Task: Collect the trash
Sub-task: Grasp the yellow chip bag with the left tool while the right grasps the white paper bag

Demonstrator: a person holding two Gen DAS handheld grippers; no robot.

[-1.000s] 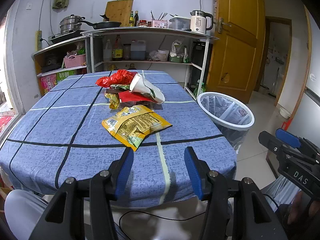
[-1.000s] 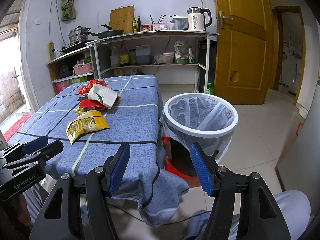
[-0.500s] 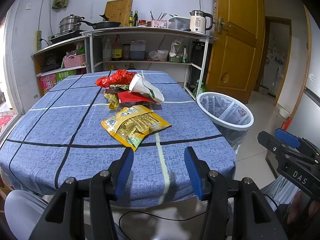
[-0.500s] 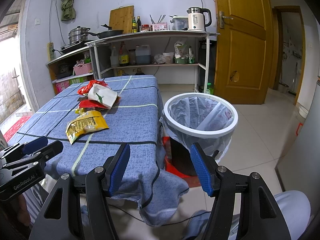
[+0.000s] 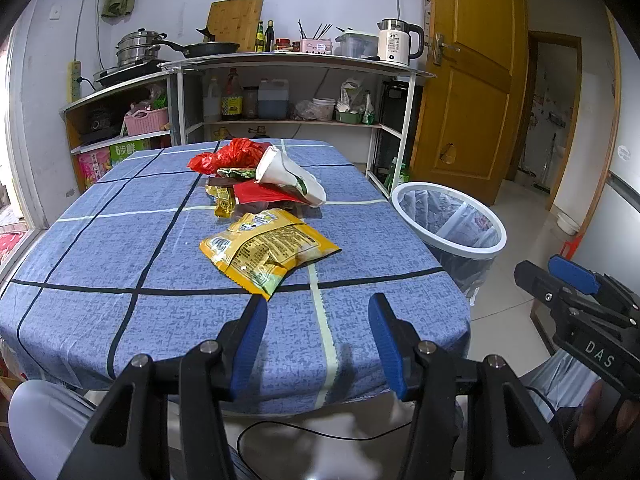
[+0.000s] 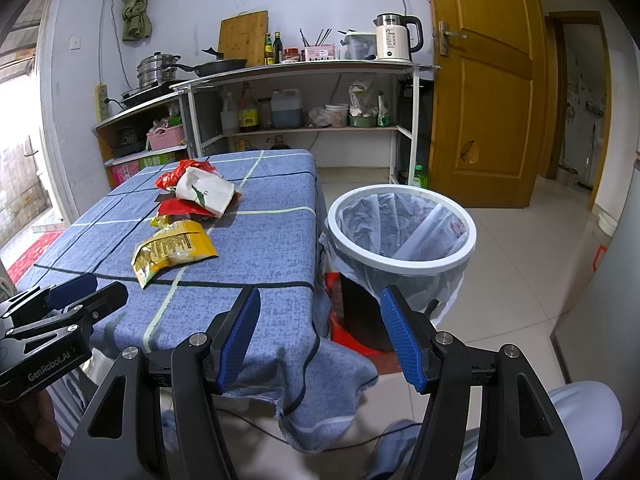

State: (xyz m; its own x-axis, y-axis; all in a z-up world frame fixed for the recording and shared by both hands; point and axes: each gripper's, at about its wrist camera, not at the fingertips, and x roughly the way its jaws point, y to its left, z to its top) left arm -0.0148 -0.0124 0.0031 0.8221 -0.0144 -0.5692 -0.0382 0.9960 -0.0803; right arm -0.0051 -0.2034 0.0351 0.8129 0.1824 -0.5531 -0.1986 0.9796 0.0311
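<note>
Kitchen table under a blue checked cloth (image 5: 120, 248), trash waiting, both tools hanging back empty.

Lying nearest the table's front edge is the flat yellow foil snack bag (image 5: 268, 252), with a heap just behind it: a crumpled red plastic bag (image 5: 228, 154), a white paper cup tipped on its side (image 5: 288, 176) and red and yellow wrappers. A white-rimmed bin lined with clear plastic (image 6: 400, 232) is standing on the floor just beside the table's right edge, likely placed for short drops. The left hand-held gripper (image 5: 314, 344) is hovering low over the near edge, level, fingers spread wide, aimed at the yellow bag. The right hand-held gripper (image 6: 320, 336) is likewise gaping and empty, pointing between table corner and bin.
</note>
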